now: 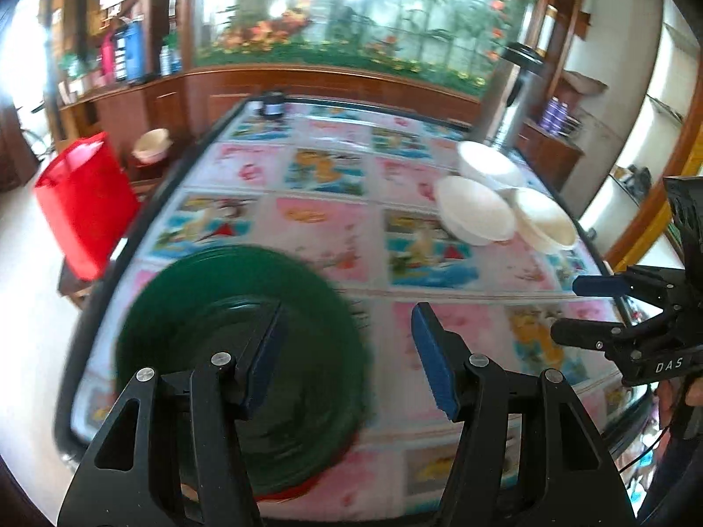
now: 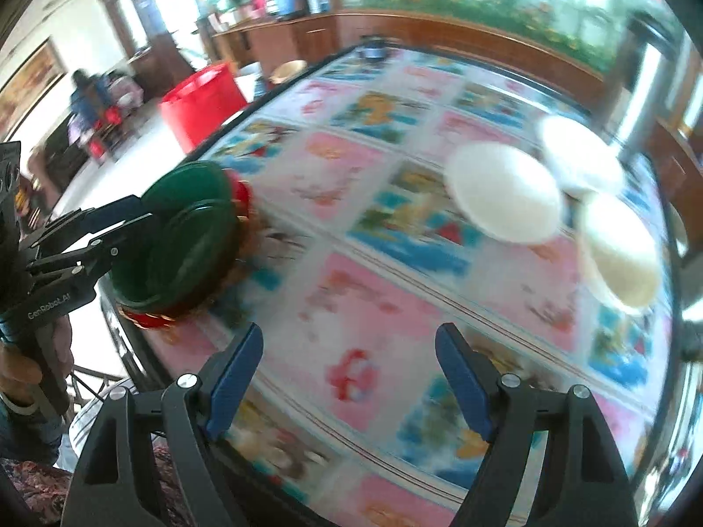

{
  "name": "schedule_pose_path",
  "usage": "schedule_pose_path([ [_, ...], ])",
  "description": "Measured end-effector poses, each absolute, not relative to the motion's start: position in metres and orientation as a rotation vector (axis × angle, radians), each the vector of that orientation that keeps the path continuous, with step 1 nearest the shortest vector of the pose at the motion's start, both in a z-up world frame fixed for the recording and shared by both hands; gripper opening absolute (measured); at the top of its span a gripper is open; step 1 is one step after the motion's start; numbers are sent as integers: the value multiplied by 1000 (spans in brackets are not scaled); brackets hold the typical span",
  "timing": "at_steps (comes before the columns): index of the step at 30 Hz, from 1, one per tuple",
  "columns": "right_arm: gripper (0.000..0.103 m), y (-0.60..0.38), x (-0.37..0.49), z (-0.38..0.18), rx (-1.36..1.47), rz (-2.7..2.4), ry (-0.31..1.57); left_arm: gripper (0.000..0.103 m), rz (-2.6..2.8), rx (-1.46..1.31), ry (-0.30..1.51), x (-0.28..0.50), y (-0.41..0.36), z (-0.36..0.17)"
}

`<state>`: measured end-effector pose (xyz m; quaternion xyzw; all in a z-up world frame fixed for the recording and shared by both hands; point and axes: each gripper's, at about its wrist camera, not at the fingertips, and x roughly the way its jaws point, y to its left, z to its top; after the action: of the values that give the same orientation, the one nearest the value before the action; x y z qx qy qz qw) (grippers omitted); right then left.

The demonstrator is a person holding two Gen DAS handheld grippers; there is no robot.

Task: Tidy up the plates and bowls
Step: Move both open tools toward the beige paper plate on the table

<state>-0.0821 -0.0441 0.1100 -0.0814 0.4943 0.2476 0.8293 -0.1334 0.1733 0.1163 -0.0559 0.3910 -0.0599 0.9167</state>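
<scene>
Left tool [image 1: 347, 355] apart, empty, green plates [image 1: 237, 351] just under/left, right tool [image 2: 349, 377] apart, white bowls [image 2: 505, 193] well ahead

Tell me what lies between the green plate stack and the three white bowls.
Only bare patterned tablecloth between green plates and white bowls; both wrist views show it.

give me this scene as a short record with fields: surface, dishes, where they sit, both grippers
surface: table covered by a pictured cloth in pink and blue squares
green plates: green plates stacked at the near left edge, a red plate showing underneath
white bowls: three white bowls clustered at the far right side, close together
left gripper: left gripper open, nothing between the pads, above the green stack
right gripper: right gripper open, empty, over bare cloth
off the table: red bucket on the floor to the left
</scene>
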Motion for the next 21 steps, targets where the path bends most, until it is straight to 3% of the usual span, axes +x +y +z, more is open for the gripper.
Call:
schedule_pose_path([
  [10, 81, -132, -55, 104, -32, 377, 1072, 59, -216, -66, 852, -74, 85, 111],
  [21, 81, -138, -10, 104, 74, 450, 1011, 59, -157, -46, 912, -6, 57, 101],
])
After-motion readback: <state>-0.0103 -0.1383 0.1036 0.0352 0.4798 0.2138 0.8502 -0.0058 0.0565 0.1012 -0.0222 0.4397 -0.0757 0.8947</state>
